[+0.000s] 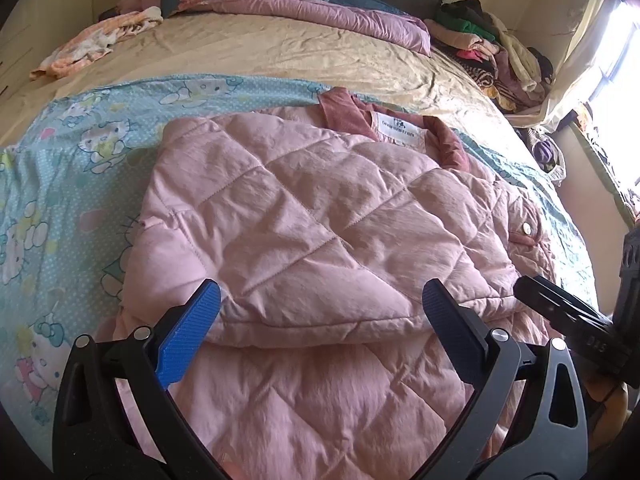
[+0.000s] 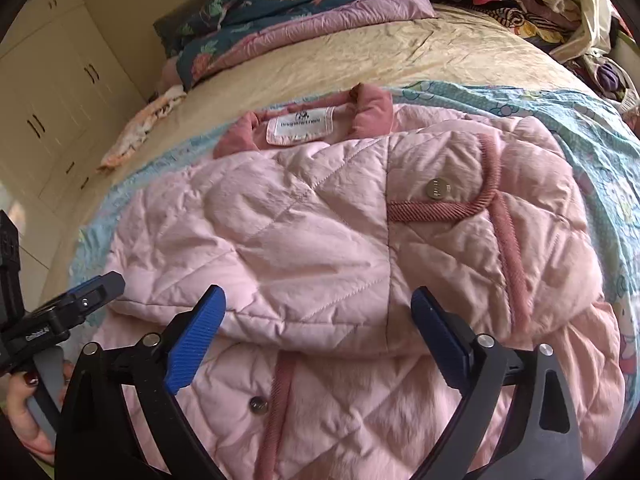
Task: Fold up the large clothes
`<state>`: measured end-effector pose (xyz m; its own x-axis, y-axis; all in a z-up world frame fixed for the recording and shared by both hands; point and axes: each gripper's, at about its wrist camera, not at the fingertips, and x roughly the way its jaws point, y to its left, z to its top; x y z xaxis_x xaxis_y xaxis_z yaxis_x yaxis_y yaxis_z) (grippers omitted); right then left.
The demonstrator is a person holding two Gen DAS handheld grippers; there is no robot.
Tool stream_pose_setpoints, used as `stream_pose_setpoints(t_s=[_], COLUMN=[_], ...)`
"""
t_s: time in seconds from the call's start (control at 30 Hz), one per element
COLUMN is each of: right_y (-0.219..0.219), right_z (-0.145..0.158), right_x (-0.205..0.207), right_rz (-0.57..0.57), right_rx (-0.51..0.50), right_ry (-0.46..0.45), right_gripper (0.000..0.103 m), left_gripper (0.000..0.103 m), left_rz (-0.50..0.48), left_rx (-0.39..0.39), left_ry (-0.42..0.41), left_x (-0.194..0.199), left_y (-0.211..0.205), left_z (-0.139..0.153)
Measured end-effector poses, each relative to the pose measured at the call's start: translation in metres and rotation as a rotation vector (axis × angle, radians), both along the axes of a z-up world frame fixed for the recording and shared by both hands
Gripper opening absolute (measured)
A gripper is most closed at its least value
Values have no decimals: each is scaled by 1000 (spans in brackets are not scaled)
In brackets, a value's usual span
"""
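The left gripper [image 1: 320,304] is held with its blue pads [image 1: 192,332] spread wide, nothing between them. The right gripper [image 2: 318,308] is likewise spread apart and holds nothing; its pads [image 2: 196,336] hover just above the folded edge of the jacket [image 2: 320,220]. In the left view the other gripper is seen at the right edge, and in the right view the left one is seen at the left edge with the hand [image 2: 28,404] on its handle.

The pink quilted jacket [image 1: 304,216] is laid flat on the bed, its lower part folded up over the body so that a doubled edge runs just ahead of both grippers. Its collar [image 2: 364,114] and white label [image 2: 300,126] are turned away from the cameras. A snap [image 2: 437,189] is seen on the trimmed pocket flap.

The jacket rests on a blue cartoon sheet [image 1: 60,184], laid over a beige sheet [image 1: 260,52]. A quilt [image 1: 320,12] is bunched at the far end, and a clothes pile [image 1: 492,52] is stacked at the far right. A wardrobe [image 2: 52,96] is seen at the left.
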<state>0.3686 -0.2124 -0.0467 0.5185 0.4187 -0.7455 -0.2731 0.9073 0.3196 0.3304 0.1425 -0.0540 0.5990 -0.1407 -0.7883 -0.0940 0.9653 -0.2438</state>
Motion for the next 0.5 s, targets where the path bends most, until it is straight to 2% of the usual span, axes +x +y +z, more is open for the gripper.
stream_pose_setpoints(t_s=[0.23, 0.5], right_y=[-13, -23], right_z=[17, 38], right_x=[-20, -40], right_rz=[-16, -11], right_rx=[43, 85], right_ry=[-27, -61], right_gripper=[97, 97], left_gripper=[95, 95], left_rz=[16, 38], left_rx=[11, -12], left_ry=[-23, -52], left_x=[-16, -36], left_y=[5, 13], left_z=[10, 23])
